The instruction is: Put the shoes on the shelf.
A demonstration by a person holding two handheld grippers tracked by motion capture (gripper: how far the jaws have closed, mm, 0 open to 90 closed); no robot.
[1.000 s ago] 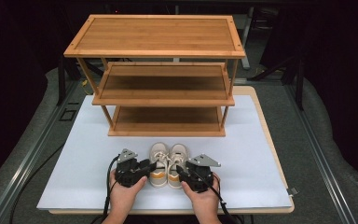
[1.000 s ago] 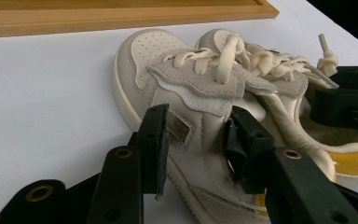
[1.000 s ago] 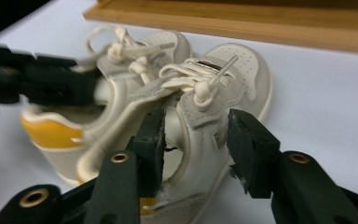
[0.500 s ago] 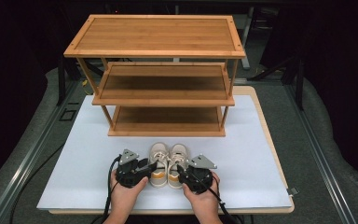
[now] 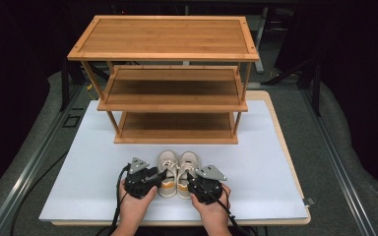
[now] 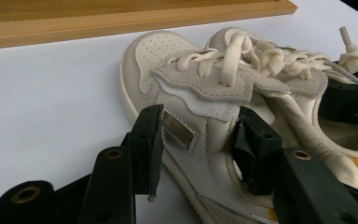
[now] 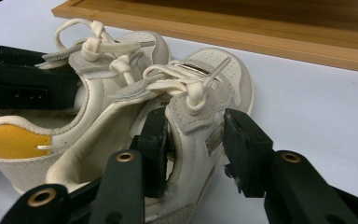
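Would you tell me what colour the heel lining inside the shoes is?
Yellow-orange, set against the cream shoes; the right gripper view shows the lining best.

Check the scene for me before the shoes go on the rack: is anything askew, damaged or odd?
Nothing stands out. The left shoe and right shoe sit upright, side by side, toes toward the rack. Laces look loose but tied. Each gripper, left and right, straddles one shoe's side wall, one jaw inside the opening.
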